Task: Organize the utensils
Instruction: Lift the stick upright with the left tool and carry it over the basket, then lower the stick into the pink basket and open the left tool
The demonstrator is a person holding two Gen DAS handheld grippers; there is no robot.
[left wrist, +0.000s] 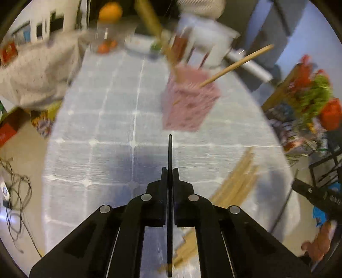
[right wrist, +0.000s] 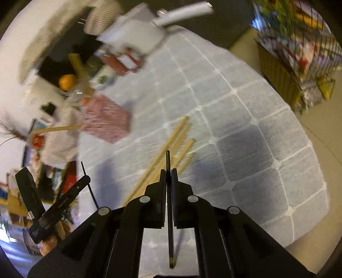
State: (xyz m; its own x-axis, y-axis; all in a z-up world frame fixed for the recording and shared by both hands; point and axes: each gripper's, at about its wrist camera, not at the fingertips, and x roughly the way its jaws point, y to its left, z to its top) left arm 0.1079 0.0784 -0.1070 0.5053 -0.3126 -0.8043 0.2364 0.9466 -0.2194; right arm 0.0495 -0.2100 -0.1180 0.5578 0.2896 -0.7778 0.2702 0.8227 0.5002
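My left gripper (left wrist: 170, 171) is shut on a thin black chopstick (left wrist: 170, 149) that sticks out past its fingertips above the blue checked tablecloth (left wrist: 102, 132). Ahead of it stands a pink perforated holder (left wrist: 188, 102) with a wooden chopstick (left wrist: 235, 64) leaning out of it. Loose wooden chopsticks (left wrist: 237, 184) lie to the right. My right gripper (right wrist: 168, 172) is shut on another black chopstick (right wrist: 168, 160), just above the wooden chopsticks (right wrist: 177, 136). In the right wrist view the pink holder (right wrist: 106, 119) is at the left and the left gripper (right wrist: 85, 178) at the lower left.
An orange (left wrist: 110, 11), a white box (left wrist: 205, 36) and small jars crowd the table's far end. A white speckled cloth bag (left wrist: 32, 72) sits at the left. A stand with plants and red items (left wrist: 310, 92) is beyond the right edge. Cables (left wrist: 17, 192) lie on the floor.
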